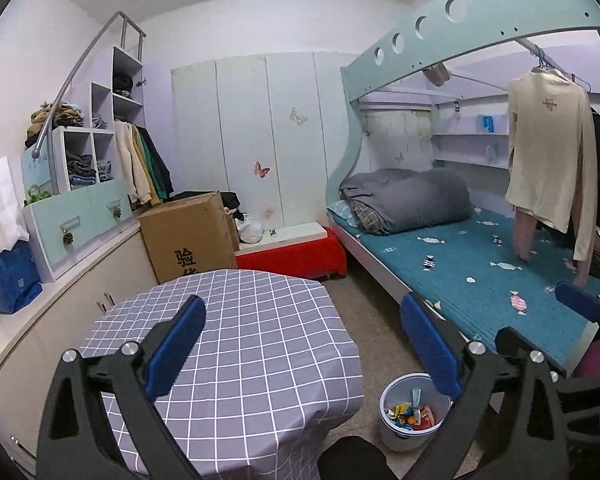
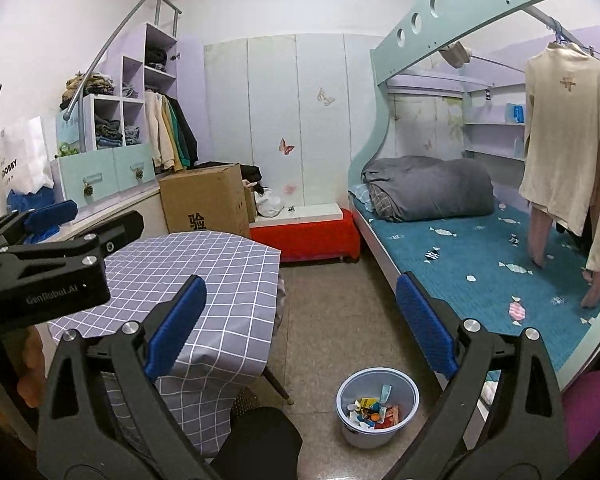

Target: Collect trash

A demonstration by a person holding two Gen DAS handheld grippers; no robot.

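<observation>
now, both claws, left claw (image 1: pixel 300 346) and right claw (image 2: pixel 298 326), stand wide apart and carry nothing. the trash (image 2: pixel 374 412), light crumpled wrappers, sits in the bin (image 2: pixel 410 390) on the floor beside the tabletop (image 2: pixel 204 264); pinch loose edges gently. legible: "genrobot.ai" on the left unit, "obby" on the white bag (image 2: pixel 22 156).

Checked table (image 1: pixel 236 320), cardboard box (image 1: pixel 188 236), bunk bed (image 1: pixel 480 272), hanging cream sweater (image 1: pixel 548 152)

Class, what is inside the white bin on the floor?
The bin holds colourful wrappers and paper scraps; anything beneath that top layer is covered.
</observation>
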